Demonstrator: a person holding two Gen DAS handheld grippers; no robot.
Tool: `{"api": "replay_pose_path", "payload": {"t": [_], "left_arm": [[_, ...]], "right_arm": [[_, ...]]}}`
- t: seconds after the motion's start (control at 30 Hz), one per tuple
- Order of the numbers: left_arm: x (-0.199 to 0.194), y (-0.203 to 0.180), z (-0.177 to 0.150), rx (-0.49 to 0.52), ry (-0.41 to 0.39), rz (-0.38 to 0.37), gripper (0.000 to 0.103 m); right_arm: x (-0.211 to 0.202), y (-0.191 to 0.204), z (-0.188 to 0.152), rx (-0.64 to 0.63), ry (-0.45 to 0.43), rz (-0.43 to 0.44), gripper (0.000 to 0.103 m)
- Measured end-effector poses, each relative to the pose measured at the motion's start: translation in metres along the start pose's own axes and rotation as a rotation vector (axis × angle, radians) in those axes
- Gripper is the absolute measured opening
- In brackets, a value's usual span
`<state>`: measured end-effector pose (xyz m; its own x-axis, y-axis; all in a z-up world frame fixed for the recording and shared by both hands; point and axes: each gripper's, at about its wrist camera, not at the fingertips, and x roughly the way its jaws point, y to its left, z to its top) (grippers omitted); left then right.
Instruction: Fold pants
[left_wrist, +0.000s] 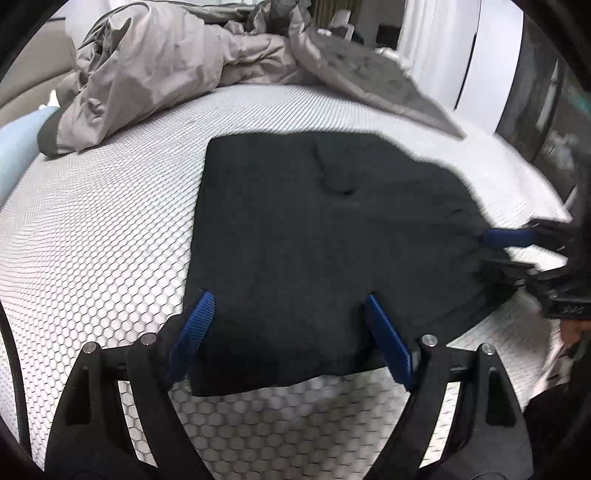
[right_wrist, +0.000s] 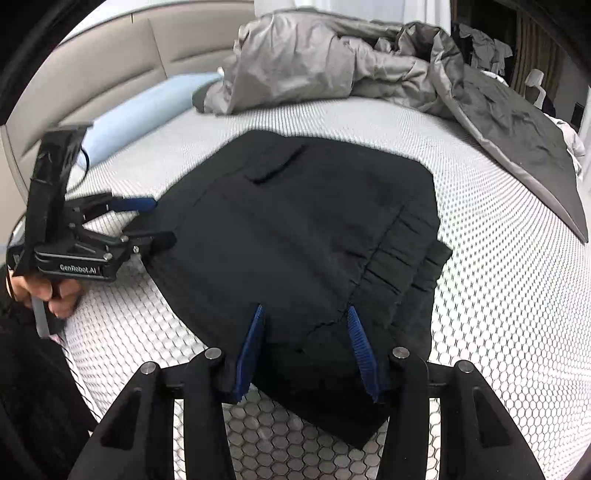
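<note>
Left wrist view: The left gripper (left_wrist: 288, 310) has its two blue fingers (left_wrist: 195, 332) spread wide. The black pants (left_wrist: 314, 240) lie flat on the bed (left_wrist: 92, 240), and their near edge sits between the fingers. The fingers do not squeeze the cloth, so this gripper holds nothing. Far to its right, the right gripper (left_wrist: 496, 251) reaches in at the side edge of the pants. A crumpled grey blanket (left_wrist: 166, 66) lies well beyond the pants, at the far side of the bed.

Right wrist view: The right gripper (right_wrist: 304, 314) has its jaws partly apart. The gathered waistband corner of the pants (right_wrist: 295, 229) lies between its fingers (right_wrist: 251, 350), but they do not look pressed on it. I judge it is holding nothing. Off to its left, the left gripper (right_wrist: 147, 218) sits at the other side of the pants, with a hand (right_wrist: 48, 291) on its handle. A light blue pillow (right_wrist: 147, 107) lies far ahead on the left, near the blanket (right_wrist: 332, 59).

How far along: The pants look folded into a short, thick, fairly neat bundle, with layers showing at the edge. Most of the folding looks done. Maybe one more fold or a little smoothing is left.
</note>
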<state>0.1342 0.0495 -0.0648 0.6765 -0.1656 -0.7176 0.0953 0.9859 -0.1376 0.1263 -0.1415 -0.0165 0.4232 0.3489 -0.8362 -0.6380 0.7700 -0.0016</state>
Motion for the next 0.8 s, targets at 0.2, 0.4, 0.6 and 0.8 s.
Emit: {"api": "replay_pose_path", "payload": {"t": [0.2,0.4,0.6,0.8], "left_arm": [[0.017,-0.012,0.033,0.070,-0.016,-0.004,0.082],[0.046,-0.010,0.035,0.150,0.057,0.015,0.082],[0.038,0.011,0.033,0.074,0.056,-0.016,0.082],[0.040,0.025,0.064,0.017,0.001,-0.008,0.082]], "right_arm": [[0.028,0.007,0.042,0.073,-0.074,-0.084,0.066],[0.082,0.002,0.061,0.018,0.043,-0.125,0.062],[0.060,-0.020,0.051,0.043,0.016,-0.118,0.048],[0.044,-0.024,0.071,0.134,-0.070,-0.070,0.050]]}}
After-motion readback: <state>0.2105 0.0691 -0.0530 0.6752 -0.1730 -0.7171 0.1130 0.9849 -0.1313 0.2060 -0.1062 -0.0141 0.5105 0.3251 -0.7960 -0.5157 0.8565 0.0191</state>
